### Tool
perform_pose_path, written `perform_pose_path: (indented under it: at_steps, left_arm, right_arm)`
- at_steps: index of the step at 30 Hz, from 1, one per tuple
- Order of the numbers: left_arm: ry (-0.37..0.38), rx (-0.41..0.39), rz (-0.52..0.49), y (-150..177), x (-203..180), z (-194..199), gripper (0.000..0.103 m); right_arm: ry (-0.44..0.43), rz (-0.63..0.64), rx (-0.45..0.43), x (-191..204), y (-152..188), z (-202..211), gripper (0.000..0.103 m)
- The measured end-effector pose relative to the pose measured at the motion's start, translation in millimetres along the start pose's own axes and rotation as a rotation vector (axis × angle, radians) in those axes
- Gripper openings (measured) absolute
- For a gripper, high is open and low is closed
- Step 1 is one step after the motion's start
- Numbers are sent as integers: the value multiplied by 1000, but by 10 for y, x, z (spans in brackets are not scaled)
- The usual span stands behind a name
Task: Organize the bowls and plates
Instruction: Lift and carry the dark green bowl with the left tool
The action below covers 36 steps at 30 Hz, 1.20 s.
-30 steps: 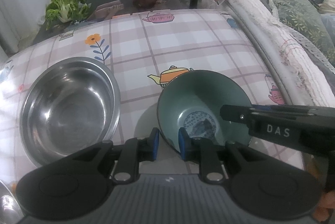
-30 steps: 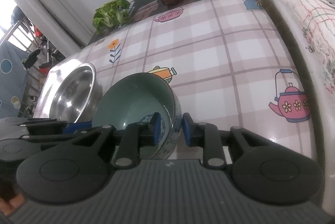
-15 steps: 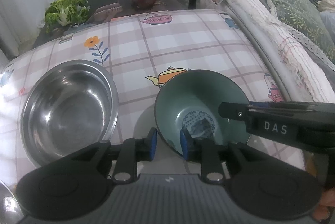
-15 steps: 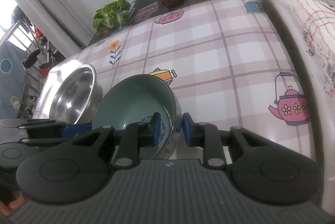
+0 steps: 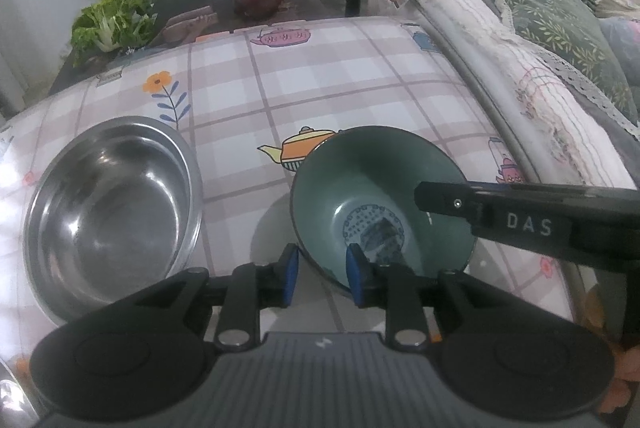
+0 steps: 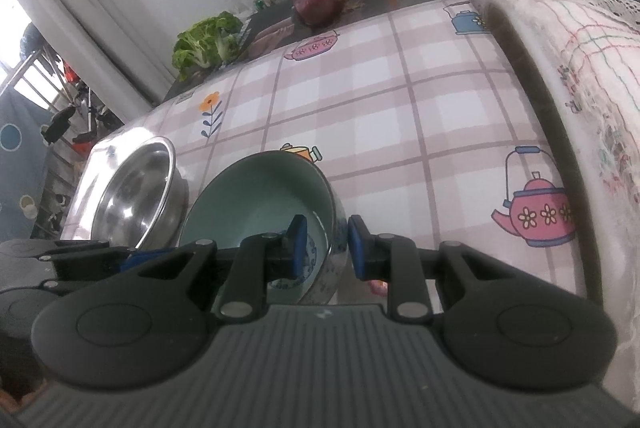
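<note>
**Reviewer:** Entry for the bowl transfer. Where was the green ceramic bowl (image 5: 380,188)?

**Me:** It was over the near part of the plaid tablecloth (image 5: 320,88), tipped, with its shadow on the cloth beneath it. I read that as lifted rather than resting. The steel bowl (image 5: 108,212) sat just beside it on the left, empty and upright.

**Reviewer:** What held it?

**Me:** My right gripper (image 6: 327,248) was clamped across the right side of the rim, one pad inside the bowl and one against the patterned outer wall. I judged that this grip alone carried the bowl, which would explain the tilt.

**Reviewer:** And your left gripper (image 5: 321,276)?

**Me:** Its jaws had just been opening. The near rim ran between the blue pads (image 5: 290,274), but neither pad pressed on it, so on that side the bowl was let go.

**Reviewer:** Why both claws on one bowl?

**Me:** My guess is that the two-sided hold steadied it, and freeing the left lets the right swing it alone. It would probably go toward the steel bowl for nesting, though that is not certain.

**Reviewer:** Any risk?

**Me:** A one-sided grip on a glazed rim could slip or let the bowl rotate.
</note>
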<state>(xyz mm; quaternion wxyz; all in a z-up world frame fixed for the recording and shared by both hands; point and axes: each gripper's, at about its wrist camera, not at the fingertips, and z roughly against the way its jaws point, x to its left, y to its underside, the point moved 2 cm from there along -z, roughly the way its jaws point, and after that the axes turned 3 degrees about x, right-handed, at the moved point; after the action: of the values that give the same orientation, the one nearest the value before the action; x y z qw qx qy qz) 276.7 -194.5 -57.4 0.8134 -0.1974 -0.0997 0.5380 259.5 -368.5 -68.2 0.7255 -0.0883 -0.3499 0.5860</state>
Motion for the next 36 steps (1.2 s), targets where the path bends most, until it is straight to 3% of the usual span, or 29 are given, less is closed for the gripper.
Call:
perform_pose_path:
  at_steps: [13,36]
  left_arm:
    - [-8,18,10,-14,-6,-71,28]
    - [6,12,8,-35,-65,-62,31]
  right_arm:
    - [-24,-24,31,-54,70,-61,22]
    - [1,-17,7,-79,-10,-35,22]
